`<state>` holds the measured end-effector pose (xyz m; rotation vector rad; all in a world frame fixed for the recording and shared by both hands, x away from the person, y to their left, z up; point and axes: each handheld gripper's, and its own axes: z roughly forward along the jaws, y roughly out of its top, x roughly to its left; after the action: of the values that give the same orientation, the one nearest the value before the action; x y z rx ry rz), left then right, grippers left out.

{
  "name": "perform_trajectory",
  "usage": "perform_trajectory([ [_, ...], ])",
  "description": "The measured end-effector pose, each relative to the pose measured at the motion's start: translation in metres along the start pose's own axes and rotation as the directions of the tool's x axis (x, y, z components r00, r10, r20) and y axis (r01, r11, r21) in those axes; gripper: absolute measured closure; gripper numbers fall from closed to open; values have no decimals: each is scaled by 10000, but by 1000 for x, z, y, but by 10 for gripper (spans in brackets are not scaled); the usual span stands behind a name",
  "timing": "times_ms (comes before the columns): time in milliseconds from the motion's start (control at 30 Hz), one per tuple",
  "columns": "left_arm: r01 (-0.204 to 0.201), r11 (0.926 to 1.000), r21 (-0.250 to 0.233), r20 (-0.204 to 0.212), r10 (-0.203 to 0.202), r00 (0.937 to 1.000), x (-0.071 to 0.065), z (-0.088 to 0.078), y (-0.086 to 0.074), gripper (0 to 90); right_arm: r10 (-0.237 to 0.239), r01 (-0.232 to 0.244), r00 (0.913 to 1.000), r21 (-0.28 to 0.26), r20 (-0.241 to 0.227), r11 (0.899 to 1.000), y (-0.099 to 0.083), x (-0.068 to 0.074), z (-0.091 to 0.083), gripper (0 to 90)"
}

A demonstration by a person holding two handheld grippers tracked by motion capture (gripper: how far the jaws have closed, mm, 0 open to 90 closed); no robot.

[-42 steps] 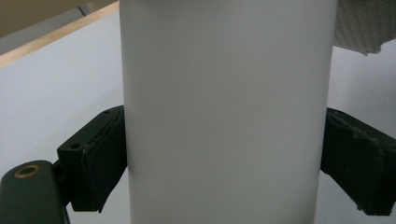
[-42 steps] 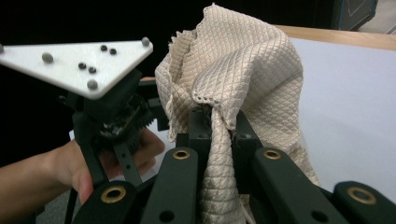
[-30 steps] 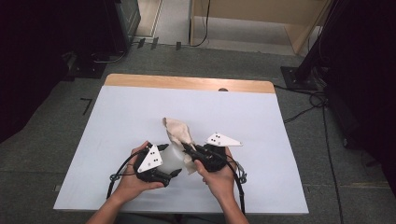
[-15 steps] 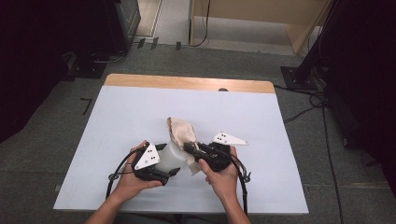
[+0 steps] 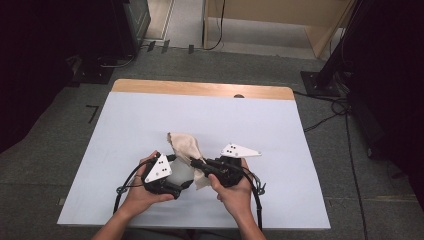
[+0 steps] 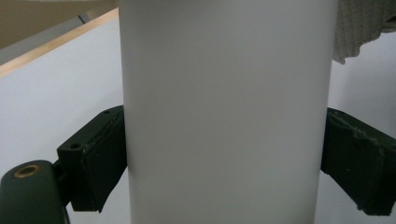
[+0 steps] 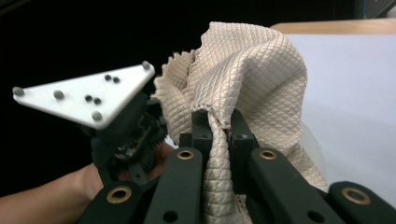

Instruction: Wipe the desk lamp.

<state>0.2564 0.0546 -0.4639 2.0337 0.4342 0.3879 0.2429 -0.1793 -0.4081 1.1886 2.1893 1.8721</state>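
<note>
A white cylinder (image 6: 224, 112) stands between the jaws of my left gripper (image 6: 224, 158), and both pads press its sides. In the high view the left gripper (image 5: 181, 176) lies near the table's front edge, pointing right. My right gripper (image 7: 217, 119) is shut on a beige quilted cloth (image 7: 252, 65), pinching a fold of it; its jaws have just closed tighter on the fold. From above, the right gripper (image 5: 196, 163) points left toward the left one, and the cloth (image 5: 184, 144) bunches up above and between them. The cloth hides most of the cylinder (image 7: 312, 145).
The white table top (image 5: 250, 120) has a wooden strip (image 5: 200, 89) along its far edge. Grey floor surrounds it, with dark equipment at the left and right and cables (image 5: 325, 120) on the floor to the right.
The cloth's bunch has shifted slightly between the grippers. Both hands have stayed nearly where they were.
</note>
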Motion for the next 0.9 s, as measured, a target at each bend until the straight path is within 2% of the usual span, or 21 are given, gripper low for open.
perform_trajectory([
  [100, -82, 10000, 0, -24, 82, 10000, -1, 0, 0, 86, -301, 312, 9982, -202, 517, 9993, -1, -1, 5, 859],
  [167, -99, 10000, -2, -27, 99, 9999, -1, 0, 0, 86, -158, 179, 9954, -219, 943, 9996, -3, -6, 6, 859],
  [233, -46, 10000, -3, -19, 46, 10000, 0, 0, 0, 86, 77, -49, 9882, -190, 1531, 9998, -6, -15, 6, 858],
  [367, 299, 9996, 9, 95, -299, 9995, 4, -1, -1, 86, 86, -66, 9762, -97, 2167, 9999, -11, -23, 1, 858],
  [467, 733, 9973, -20, 202, -732, 9971, 9, -2, -2, 86, -22, 24, 9804, -5, 1972, 10000, -12, -21, -4, 858],
  [533, 801, 9968, -44, 205, -800, 9966, 10, -2, -2, 86, -184, 190, 9874, -24, 1574, 9998, -12, -16, -5, 859],
  [600, 684, 9977, -34, 141, -684, 9976, 7, -2, -2, 86, -371, 382, 9942, -92, 1006, 9992, -10, -8, -4, 859],
  [700, 327, 9995, -42, 33, -327, 9995, 3, -1, -2, 86, -679, 688, 9962, -141, 540, 9975, -6, 6, 1, 858],
  [800, -54, 10000, -68, 27, 54, 10000, 0, -2, -2, 86, -765, 788, 9944, -297, 729, 9964, -6, 8, 7, 857],
  [900, -374, 9993, -53, 17, 374, 9993, -2, -2, -2, 86, -444, 499, 9916, -423, 1217, 9979, -8, -1, 9, 857],
])
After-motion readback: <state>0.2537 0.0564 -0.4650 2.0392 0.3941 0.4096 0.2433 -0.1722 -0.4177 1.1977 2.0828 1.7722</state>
